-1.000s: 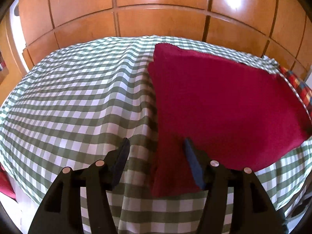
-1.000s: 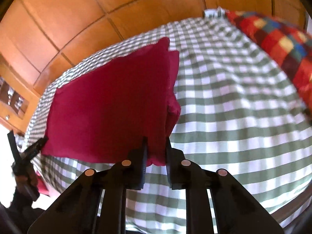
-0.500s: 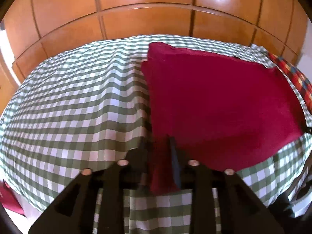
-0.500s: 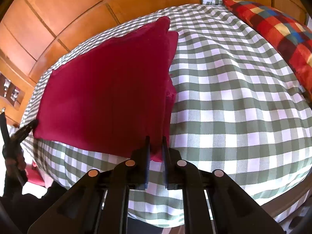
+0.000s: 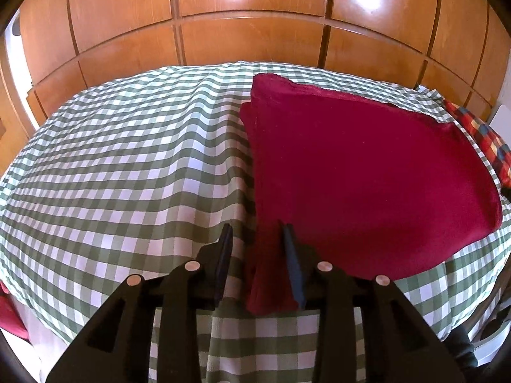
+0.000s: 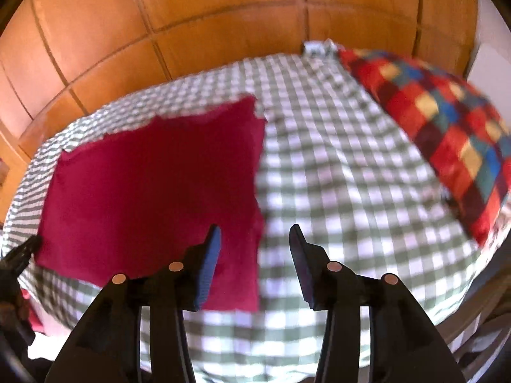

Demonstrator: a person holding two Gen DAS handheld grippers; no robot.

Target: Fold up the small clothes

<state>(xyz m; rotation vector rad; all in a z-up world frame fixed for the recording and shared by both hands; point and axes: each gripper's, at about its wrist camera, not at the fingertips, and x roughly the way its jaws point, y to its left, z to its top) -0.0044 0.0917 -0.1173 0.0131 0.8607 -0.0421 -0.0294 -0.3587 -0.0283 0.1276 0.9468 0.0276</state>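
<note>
A dark red folded cloth [image 5: 367, 175] lies flat on the green-and-white checked table cover [image 5: 127, 166]. In the left wrist view its near left corner sits between the fingers of my left gripper [image 5: 255, 233], which is open with a clear gap on both sides. In the right wrist view the same cloth [image 6: 153, 191] lies at the left, and my right gripper [image 6: 254, 236] is open over its near right corner, the left finger above the cloth and the right finger above the checked cover [image 6: 335, 191]. Neither gripper holds anything.
A multicoloured checked cushion [image 6: 447, 127] lies at the far right of the table; it also shows in the left wrist view [image 5: 485, 137]. Wooden panelled doors [image 5: 255, 16] stand behind the table. The left gripper [image 6: 19, 255] shows at the left edge of the right wrist view.
Both grippers have opened and let go of the red cloth's near corners. The cloth now lies flat on the table. The right gripper has pulled back a little, with motion blur.
</note>
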